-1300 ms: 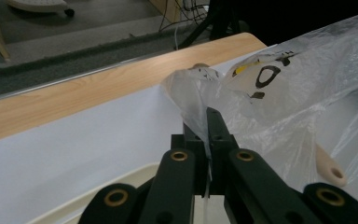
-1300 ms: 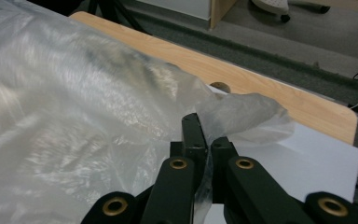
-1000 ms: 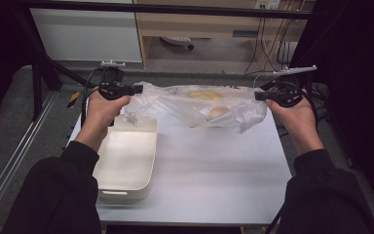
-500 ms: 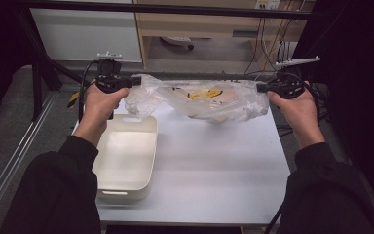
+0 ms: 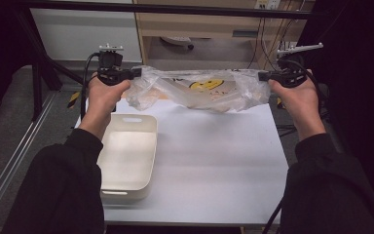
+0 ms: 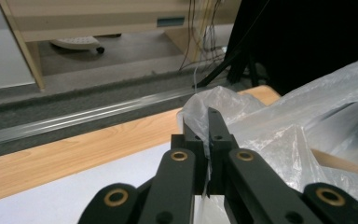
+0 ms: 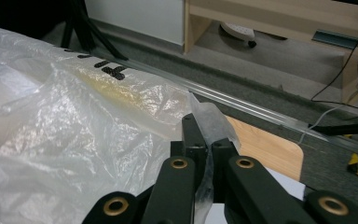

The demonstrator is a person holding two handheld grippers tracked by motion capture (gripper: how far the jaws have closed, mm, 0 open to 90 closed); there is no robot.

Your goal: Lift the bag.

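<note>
White table (image 5: pixel 209 161): plastic bag (image 5: pixel 199 90) now lifted clear and stretched taut, left gripper (image 5: pixel 135 73) and right gripper (image 5: pixel 262 76) each pinching an end; ready to reposition.

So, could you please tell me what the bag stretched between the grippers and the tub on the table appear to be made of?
The bag looks like thin, clear plastic film: it crinkles, glints, and the table shows through it. It carries yellow and black print. The tub seems to be rigid moulded plastic, cream with a matte finish, judging by its smooth rounded corners and cut-out handle slot.
</note>
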